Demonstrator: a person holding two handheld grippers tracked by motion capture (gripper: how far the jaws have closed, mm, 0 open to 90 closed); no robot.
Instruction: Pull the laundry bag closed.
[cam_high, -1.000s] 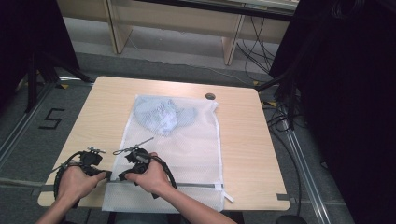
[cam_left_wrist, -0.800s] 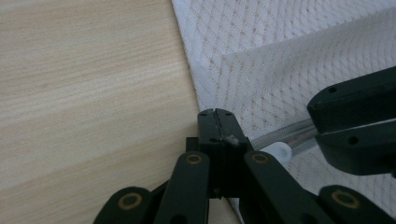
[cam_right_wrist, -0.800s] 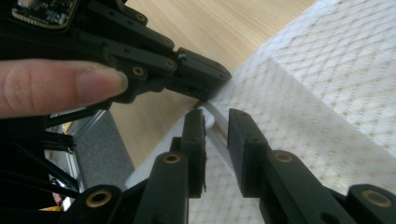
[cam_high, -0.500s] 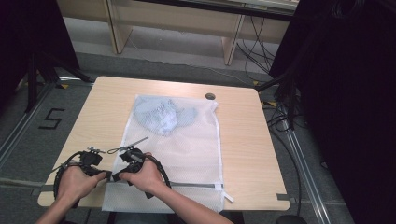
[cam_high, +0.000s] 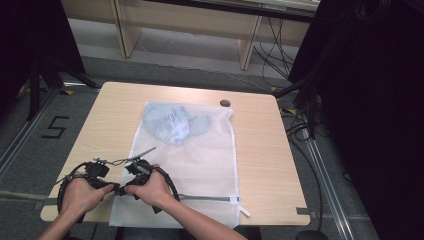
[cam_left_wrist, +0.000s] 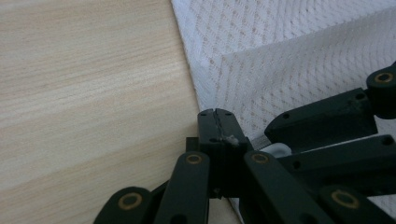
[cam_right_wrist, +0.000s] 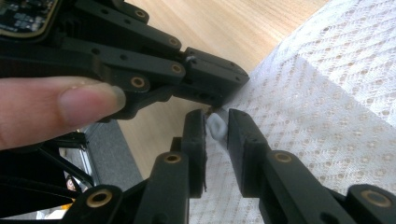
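The mesh bag (cam_high: 200, 165) is white, with a pattern of tiny diamond holes all over. The cloth (cam_high: 172, 122) inside it is pale blue. The zipper (cam_high: 210, 198) across the bag is grey, and its pull tab (cam_right_wrist: 215, 126) is white. The bench (cam_high: 105, 120) is light wood with thin brown lines. Each hand-held gripper, left (cam_left_wrist: 215, 123) and right (cam_right_wrist: 216, 133), is black with small gold rings.

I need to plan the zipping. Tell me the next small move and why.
Probably draw the right gripper along the zip line toward the bag's far side. Its jaws sit around the white zip pull, while the left gripper stands shut at the bag's corner, seemingly pinning it. The clothes lie deep inside, clear of the opening.
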